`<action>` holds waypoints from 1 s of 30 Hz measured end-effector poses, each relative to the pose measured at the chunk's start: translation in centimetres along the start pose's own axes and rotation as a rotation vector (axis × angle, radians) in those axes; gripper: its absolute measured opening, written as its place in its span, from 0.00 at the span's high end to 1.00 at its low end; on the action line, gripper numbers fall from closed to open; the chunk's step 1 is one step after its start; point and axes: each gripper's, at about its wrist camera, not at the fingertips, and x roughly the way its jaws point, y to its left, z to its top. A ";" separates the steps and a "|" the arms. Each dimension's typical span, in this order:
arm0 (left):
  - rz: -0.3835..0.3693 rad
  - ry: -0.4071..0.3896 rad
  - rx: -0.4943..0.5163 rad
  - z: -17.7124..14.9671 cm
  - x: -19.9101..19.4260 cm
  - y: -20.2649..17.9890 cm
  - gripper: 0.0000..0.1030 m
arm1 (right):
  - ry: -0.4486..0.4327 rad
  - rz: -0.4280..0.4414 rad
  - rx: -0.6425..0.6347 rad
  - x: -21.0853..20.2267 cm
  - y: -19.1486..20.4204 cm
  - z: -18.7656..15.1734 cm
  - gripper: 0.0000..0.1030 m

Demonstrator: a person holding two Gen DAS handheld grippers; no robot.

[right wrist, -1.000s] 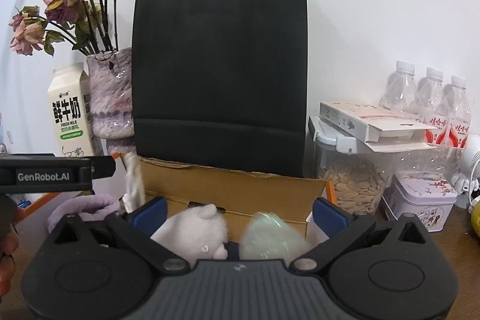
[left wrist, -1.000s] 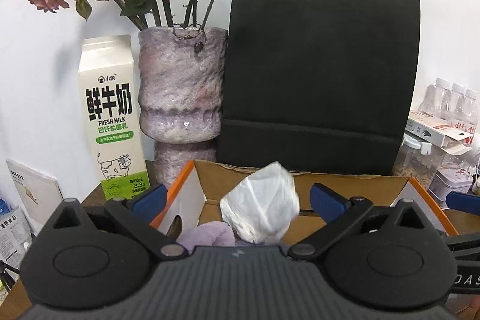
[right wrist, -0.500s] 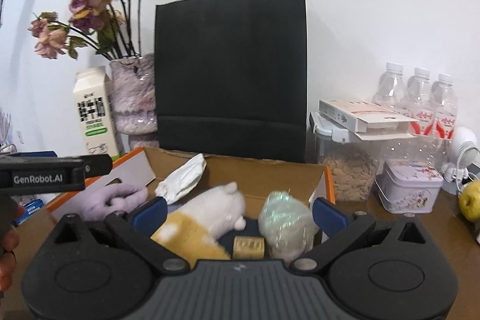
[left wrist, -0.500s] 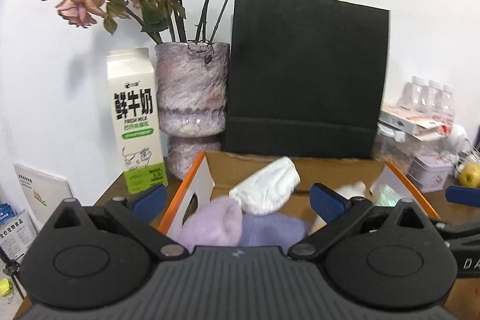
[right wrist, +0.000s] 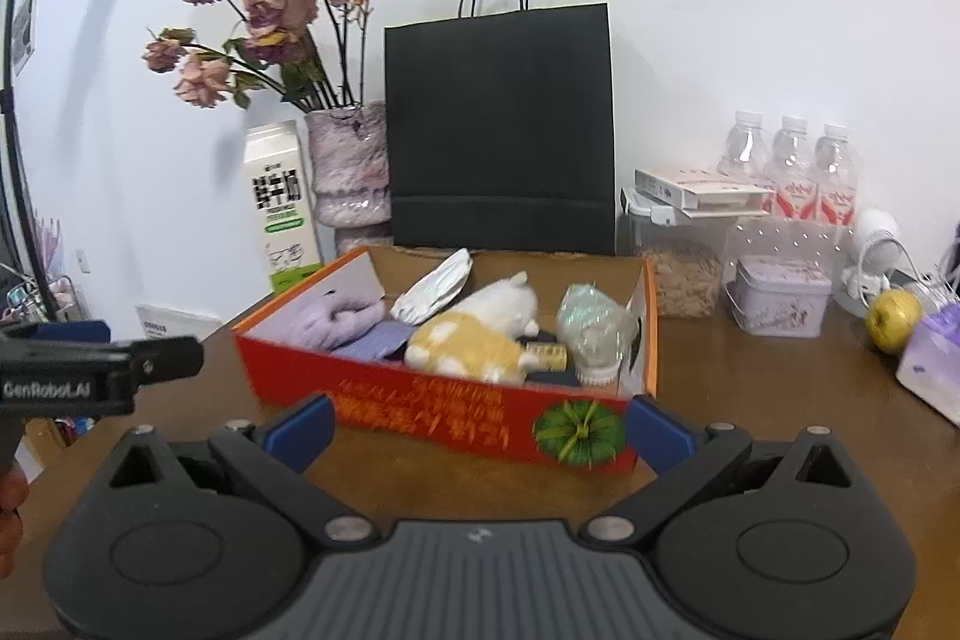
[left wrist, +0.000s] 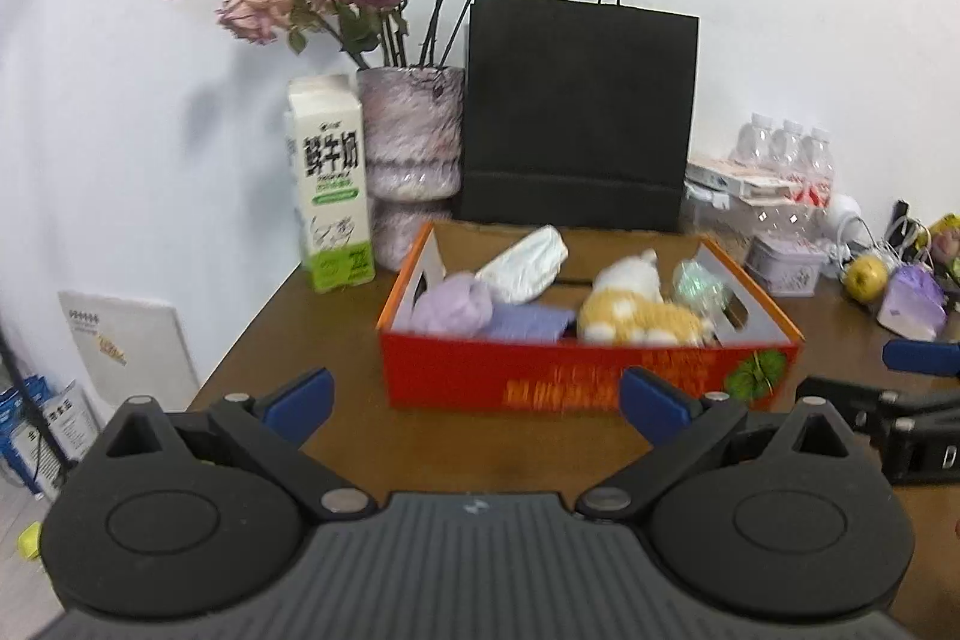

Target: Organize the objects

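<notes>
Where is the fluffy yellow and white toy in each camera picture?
Left wrist view: the plush toy lies in the right half of the red cardboard box, right of centre.
Right wrist view: the plush toy lies mid-box, near picture centre.
Shared landmark: the black paper bag stands behind the box.

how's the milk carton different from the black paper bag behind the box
The milk carton is white with green print at its base; the black paper bag is plain black. The carton is narrow and much shorter, while the bag is broad and taller than the vase. The bag has loop handles; the carton has a gabled top. Both stand upright on the table by the wall.
</notes>
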 end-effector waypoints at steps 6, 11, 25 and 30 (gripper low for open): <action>0.001 0.036 -0.010 -2.6 -4.1 0.6 0.00 | 0.020 0.008 0.008 -4.0 1.0 -2.4 0.00; -0.011 0.062 -0.017 -4.5 -6.4 0.8 0.00 | 0.031 0.013 0.012 -6.3 1.8 -4.1 0.00; -0.015 0.076 -0.031 -6.2 -9.2 1.0 0.00 | 0.022 0.005 -0.004 -9.3 3.0 -5.1 0.00; -0.018 0.076 -0.031 -6.2 -9.4 0.9 0.00 | 0.023 0.005 -0.006 -9.4 3.0 -5.2 0.00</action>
